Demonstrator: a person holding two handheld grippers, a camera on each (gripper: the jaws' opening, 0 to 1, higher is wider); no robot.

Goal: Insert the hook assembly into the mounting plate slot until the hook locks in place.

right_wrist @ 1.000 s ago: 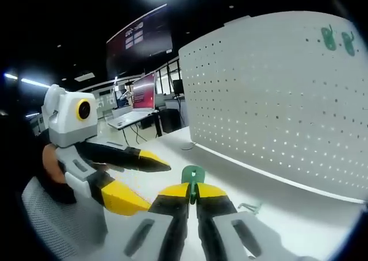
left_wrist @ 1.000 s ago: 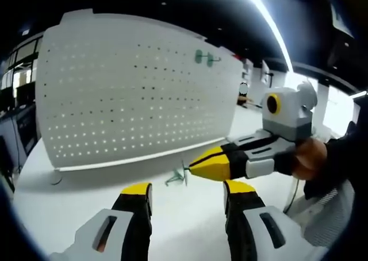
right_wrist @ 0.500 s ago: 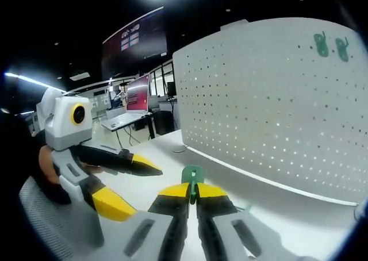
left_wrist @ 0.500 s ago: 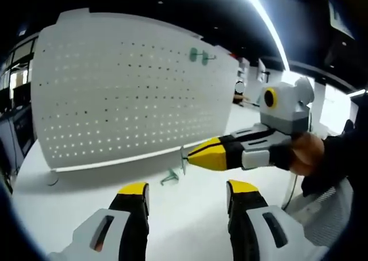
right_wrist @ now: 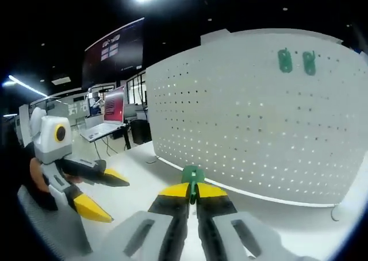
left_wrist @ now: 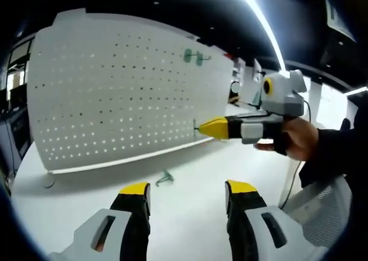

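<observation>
Right gripper (right_wrist: 192,193) jaws clamped on a green hook (right_wrist: 192,176), pointed at the white pegboard (right_wrist: 241,117). Left gripper (left_wrist: 187,193) jaws wide apart, holding nothing. Two hooks (right_wrist: 295,61) hang at the board's 1 o'clock; a spare hook (left_wrist: 164,177) lies on the table (left_wrist: 190,215).

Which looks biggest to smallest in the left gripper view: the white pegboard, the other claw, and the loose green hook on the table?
1. Pegboard, by far the largest.
2. Right claw with its body, mid-sized, though nearness to the camera may inflate it.
3. Loose green hook on the table, smallest.
</observation>
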